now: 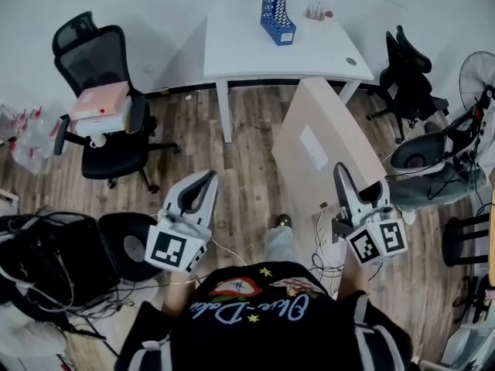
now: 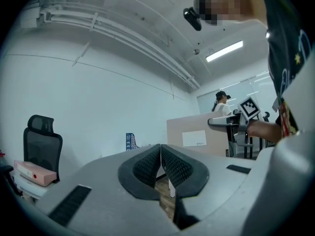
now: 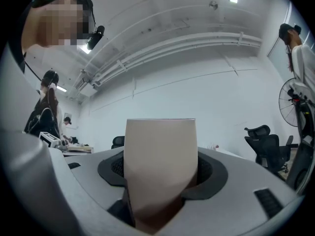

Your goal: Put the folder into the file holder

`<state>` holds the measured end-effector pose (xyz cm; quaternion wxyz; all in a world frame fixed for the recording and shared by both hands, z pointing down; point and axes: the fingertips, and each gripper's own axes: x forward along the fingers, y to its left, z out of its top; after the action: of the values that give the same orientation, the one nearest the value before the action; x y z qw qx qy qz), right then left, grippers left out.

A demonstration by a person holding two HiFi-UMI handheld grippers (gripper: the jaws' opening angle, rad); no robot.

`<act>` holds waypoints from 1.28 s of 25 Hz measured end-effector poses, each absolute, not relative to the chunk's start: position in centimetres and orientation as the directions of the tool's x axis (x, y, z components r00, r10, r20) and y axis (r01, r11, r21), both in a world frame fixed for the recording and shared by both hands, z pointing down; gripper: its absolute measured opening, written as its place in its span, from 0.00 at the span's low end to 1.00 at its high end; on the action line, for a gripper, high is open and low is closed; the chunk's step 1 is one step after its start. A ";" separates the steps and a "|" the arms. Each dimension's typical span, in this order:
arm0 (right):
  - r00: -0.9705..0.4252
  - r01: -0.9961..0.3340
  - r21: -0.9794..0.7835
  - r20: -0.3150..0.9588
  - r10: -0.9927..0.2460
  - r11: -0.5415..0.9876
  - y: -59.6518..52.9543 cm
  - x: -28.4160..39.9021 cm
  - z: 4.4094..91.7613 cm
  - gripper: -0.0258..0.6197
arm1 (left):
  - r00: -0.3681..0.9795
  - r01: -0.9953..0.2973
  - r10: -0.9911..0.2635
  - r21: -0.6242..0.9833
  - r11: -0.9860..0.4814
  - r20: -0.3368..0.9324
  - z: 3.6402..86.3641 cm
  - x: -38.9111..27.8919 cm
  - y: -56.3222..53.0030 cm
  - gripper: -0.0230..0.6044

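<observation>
- Two grippers are out over the brown wood-plank floor (image 1: 247, 141). The left gripper (image 1: 207, 178) has its jaws pressed together with nothing between them.
- The right gripper (image 1: 346, 184) is clamped on the near edge of the big flat tan cardboard folder (image 1: 325, 141). The folder sticks out ahead of it, and its far end reaches toward the front of the white desk (image 1: 247, 49).
- The blue perforated plastic file holder (image 1: 277, 10) stands upright near the back of that desk, well apart from the folder. Some small stuff sits beside it, too tiny to make out.
- On the left there's a black mesh office chair (image 1: 93, 60) with a pink box (image 1: 100, 99) stacked on its seat.
- Another black office chair (image 1: 410, 76) sits to the right of the desk, and a round standing fan (image 1: 478, 72) is at the far right edge.
- A tangle of black cables (image 1: 54, 273) is piled on the floor at lower left.
- The room has plain white walls, and the gripper views show strip lights and pipes on the ceiling.
</observation>
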<state>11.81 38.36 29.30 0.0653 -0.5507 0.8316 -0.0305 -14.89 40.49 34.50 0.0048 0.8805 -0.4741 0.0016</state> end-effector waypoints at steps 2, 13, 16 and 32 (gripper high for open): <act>-0.393 -0.907 -0.130 -0.073 -0.916 0.400 36.0 12.9 29.6 0.45 | 0.549 -0.836 -0.836 0.004 -0.549 0.000 34.4 -13.6 38.3 0.04; -0.423 -0.892 -0.136 -0.079 -0.903 0.430 24.3 21.3 29.2 0.45 | 0.523 -0.852 -0.852 -0.010 -0.523 0.006 33.4 -5.5 27.7 0.04; -0.437 -0.886 -0.136 -0.078 -0.896 0.444 21.4 23.4 29.3 0.45 | 0.503 -0.864 -0.864 -0.010 -0.504 0.018 33.4 -3.7 25.4 0.04; -0.485 -0.842 -0.211 -0.108 -0.868 0.497 13.8 29.3 30.5 0.45 | 0.476 -0.877 -0.878 -0.051 -0.478 0.050 33.3 3.1 17.8 0.04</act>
<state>29.26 13.80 30.52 0.1002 -0.4974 0.8592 -0.0650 3.06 17.81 33.33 -0.0091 0.8590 -0.5107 0.0343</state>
